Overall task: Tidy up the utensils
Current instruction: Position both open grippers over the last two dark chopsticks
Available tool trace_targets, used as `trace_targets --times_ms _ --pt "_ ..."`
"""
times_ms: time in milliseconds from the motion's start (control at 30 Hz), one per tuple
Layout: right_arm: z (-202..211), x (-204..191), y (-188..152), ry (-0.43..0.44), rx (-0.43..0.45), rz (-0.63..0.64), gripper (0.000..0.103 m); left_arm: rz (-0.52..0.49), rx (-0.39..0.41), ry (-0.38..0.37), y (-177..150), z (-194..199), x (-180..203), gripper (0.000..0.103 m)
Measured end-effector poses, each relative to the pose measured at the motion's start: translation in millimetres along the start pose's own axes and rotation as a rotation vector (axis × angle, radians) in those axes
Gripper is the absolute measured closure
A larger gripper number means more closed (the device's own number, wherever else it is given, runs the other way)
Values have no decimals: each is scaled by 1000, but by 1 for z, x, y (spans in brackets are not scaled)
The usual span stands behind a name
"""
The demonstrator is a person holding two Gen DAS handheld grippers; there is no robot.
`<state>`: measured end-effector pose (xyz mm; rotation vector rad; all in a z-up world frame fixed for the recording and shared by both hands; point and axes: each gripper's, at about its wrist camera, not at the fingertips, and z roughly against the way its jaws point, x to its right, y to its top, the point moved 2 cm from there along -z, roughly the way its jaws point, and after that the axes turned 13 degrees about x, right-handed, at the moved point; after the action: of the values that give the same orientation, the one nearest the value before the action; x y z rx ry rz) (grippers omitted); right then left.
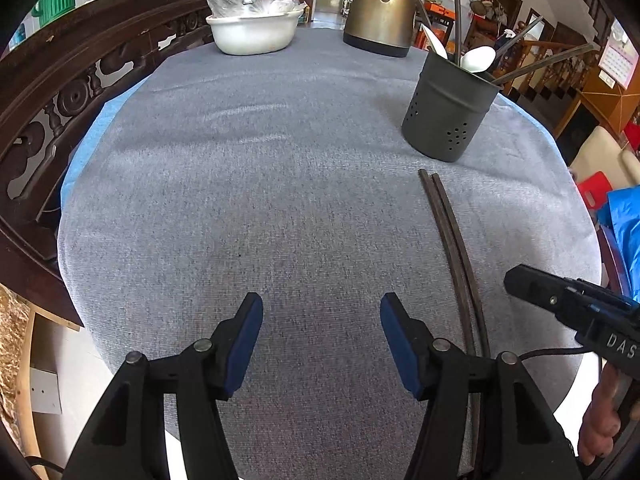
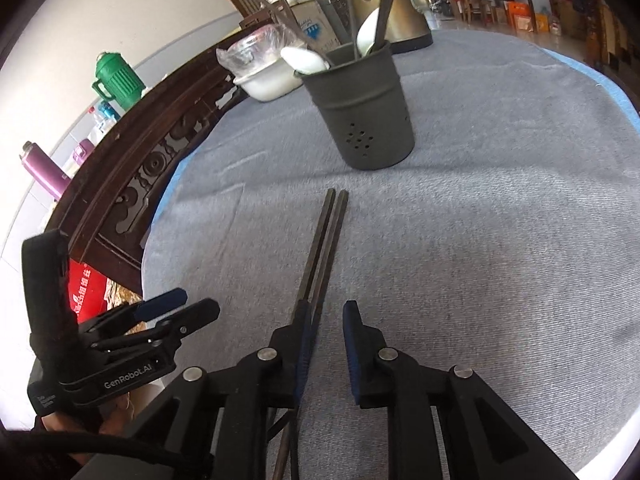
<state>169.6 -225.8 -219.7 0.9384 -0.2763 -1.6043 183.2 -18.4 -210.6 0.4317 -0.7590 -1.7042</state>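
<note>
The worktop [image 1: 280, 184] is round, covered in grey cloth with a blue layer peeking out along its left rim in the left wrist view. A carved dark wooden rail [image 1: 80, 92] curves close along that left edge, so room there is tight.

The broad middle of the cloth lies bare. At the far edge, upper centre of the frame, stand a white basin [image 1: 254, 34] and a metal kettle [image 1: 380, 12]. The dark utensil holder [image 1: 450, 108], with spoons and chopsticks in it, stands at upper right, near the right rim.

A pair of dark chopsticks [image 2: 324, 248] lies side by side on the cloth, running from just short of the holder down toward the lower frame edge.

The left claw [image 1: 322, 340] hovers over bare cloth, fingers well apart, nothing between them.

The right claw [image 2: 326, 352] has its fingers a little apart; the chopsticks pass against its left pad with a gap to the right pad, so they are not clamped.
</note>
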Motion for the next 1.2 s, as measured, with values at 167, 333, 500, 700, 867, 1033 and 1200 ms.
trace_targets --times_ms 167,333,500,700,867,1033,1200 --pt "-10 -9 -1 8 -56 34 84 -14 -4 25 2 -2 0 41" --pt "-22 -19 -2 -17 -93 89 84 -20 -1 37 2 -3 -2 41" --pt "-33 -15 -2 -59 -123 93 84 -21 -1 41 4 -3 -2 40" --pt "-35 -11 4 -93 -102 111 84 -26 -8 25 9 -7 3 40" --pt "-29 6 8 -93 -88 41 84 -28 -5 -15 20 -8 12 39" --pt "-25 18 12 -97 -87 15 84 -59 -10 -56 32 -19 30 38" --pt "-16 28 20 -91 -48 -20 84 -112 -20 -87 47 -42 53 38"
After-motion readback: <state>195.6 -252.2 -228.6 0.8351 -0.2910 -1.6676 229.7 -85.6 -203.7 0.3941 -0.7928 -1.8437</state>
